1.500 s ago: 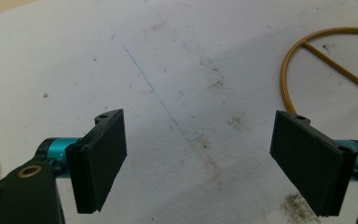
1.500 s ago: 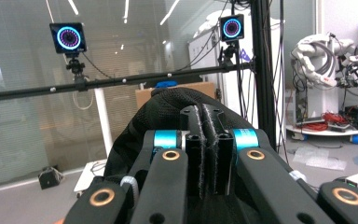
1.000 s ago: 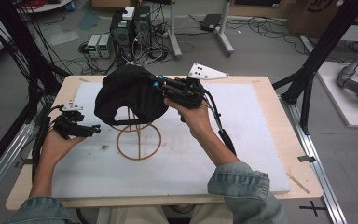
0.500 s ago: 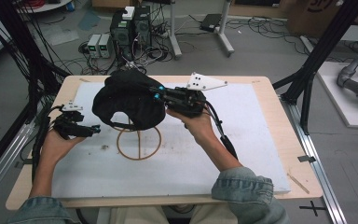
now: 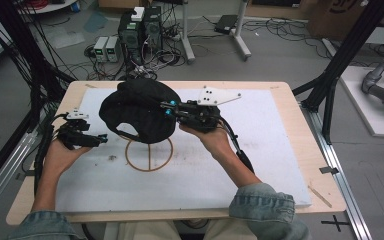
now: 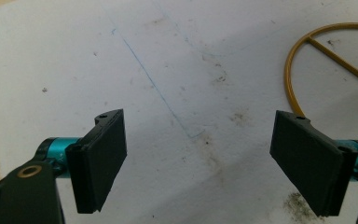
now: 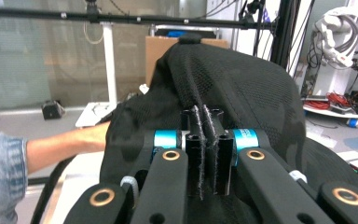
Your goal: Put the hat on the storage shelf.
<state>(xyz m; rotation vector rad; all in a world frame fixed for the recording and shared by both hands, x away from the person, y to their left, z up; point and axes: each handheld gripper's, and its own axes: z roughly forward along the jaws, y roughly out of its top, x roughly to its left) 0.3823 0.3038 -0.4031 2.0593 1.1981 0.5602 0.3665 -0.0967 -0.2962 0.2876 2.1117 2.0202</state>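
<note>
A black mesh cap (image 5: pixel 137 112) hangs over a gold wire ring (image 5: pixel 149 155) that lies on the white mat (image 5: pixel 260 150). My right gripper (image 5: pixel 167 107) comes in from the right and is shut on the cap's fabric at its right side. In the right gripper view the jaws (image 7: pixel 206 140) are pressed together with the cap (image 7: pixel 242 84) bulging beyond them. My left gripper (image 5: pixel 102 140) hovers low over the mat, left of the ring, apart from the cap. Its jaws (image 6: pixel 200 163) stand wide open with nothing between them, and the ring (image 6: pixel 307 51) lies ahead to the right.
The mat covers a wooden table (image 5: pixel 290 95). Black frame posts (image 5: pixel 340 65) stand at the table's right and left sides. Computer boxes (image 5: pixel 140 25) and cables lie on the floor beyond the far edge.
My right gripper has shifted slightly toward the person with the cap in it. The left gripper has stayed where it was.
</note>
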